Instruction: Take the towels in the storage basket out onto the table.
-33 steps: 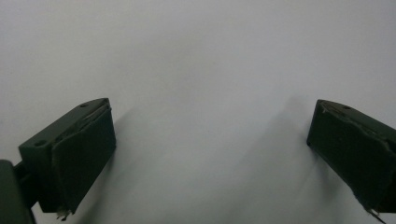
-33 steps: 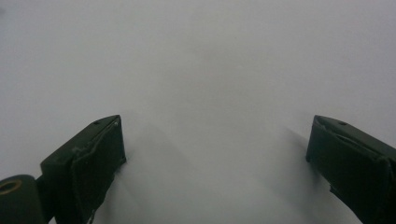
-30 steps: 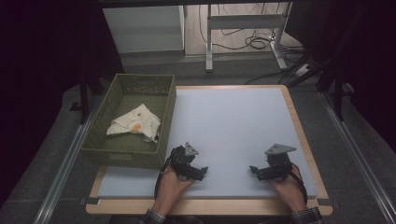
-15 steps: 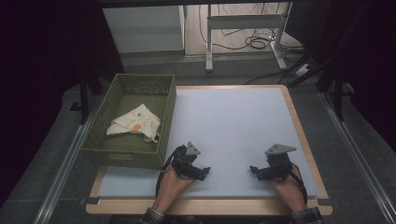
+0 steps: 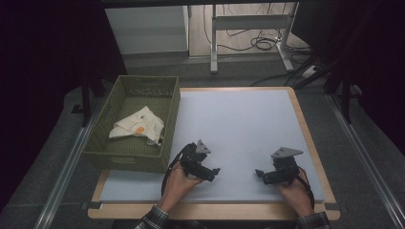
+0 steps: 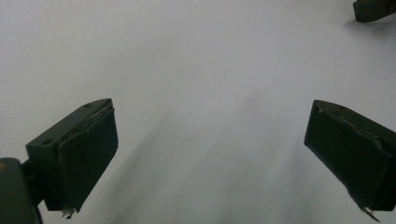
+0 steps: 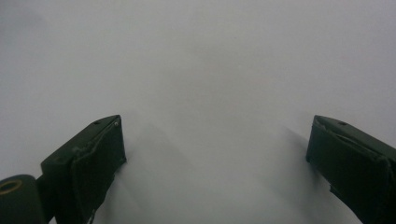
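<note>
Both my claws — left gripper (image 5: pixel 216 171) and right gripper (image 5: pixel 258 173) — rest spread and empty on the pale blue table mat (image 5: pixel 239 124), unmoved since a second ago. No progress yet: crumpled white cloth (image 5: pixel 137 127) lies in the green plastic basket (image 5: pixel 107 155).

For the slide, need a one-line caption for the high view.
Both open grippers, left and right, rest on the white mat; cloth in green basket.

Almost nothing differs from a second ago. The left claw (image 5: pixel 216 171) sits slightly farther from the person, a little up the worktop (image 5: pixel 239 124), its jaws wide apart over bare surface.
</note>
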A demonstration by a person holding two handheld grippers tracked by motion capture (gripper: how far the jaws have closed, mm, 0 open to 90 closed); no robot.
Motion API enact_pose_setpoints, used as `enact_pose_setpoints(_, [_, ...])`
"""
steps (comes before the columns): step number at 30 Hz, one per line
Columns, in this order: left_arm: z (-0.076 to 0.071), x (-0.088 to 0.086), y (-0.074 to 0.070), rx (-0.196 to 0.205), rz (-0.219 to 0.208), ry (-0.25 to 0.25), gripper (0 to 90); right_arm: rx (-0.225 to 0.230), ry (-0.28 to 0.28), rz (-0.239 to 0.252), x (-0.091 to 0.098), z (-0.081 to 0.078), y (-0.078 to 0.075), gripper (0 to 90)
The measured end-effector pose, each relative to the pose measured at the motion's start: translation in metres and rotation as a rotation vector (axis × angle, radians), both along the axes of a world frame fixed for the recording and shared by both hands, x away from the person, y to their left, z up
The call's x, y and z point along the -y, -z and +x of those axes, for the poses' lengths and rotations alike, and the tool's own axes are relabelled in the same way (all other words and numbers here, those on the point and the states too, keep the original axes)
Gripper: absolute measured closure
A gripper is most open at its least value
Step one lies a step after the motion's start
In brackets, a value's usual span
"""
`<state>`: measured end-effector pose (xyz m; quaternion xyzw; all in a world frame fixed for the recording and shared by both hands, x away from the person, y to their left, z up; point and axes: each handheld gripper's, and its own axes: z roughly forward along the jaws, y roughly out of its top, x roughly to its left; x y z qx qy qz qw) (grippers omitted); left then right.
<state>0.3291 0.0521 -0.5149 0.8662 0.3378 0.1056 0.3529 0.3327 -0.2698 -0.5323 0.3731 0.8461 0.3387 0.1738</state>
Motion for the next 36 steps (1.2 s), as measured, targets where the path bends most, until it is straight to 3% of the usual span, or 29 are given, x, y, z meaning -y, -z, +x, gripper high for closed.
enact_pose_setpoints(4, [0.003,0.002,-0.004,-0.001,0.021,0.008,3.2,0.000,0.000,0.000,0.000,0.000,0.000,4.4])
enact_pose_setpoints(13, [0.011,0.007,-0.020,-0.002,0.023,0.023,4.3,0.000,0.000,0.001,0.000,0.000,0.000,4.4])
enact_pose_setpoints(16, [0.015,0.008,-0.026,0.001,0.004,0.019,4.3,0.001,-0.001,-0.001,0.000,0.000,0.000,4.4])
enact_pose_setpoints(23, [0.025,0.011,-0.038,-0.002,0.020,0.023,3.7,0.002,-0.001,0.000,0.000,0.000,0.000,4.4])
enact_pose_setpoints(36, [0.042,0.007,-0.073,0.024,0.056,0.026,3.1,0.001,-0.002,0.001,0.000,0.000,0.000,4.4])
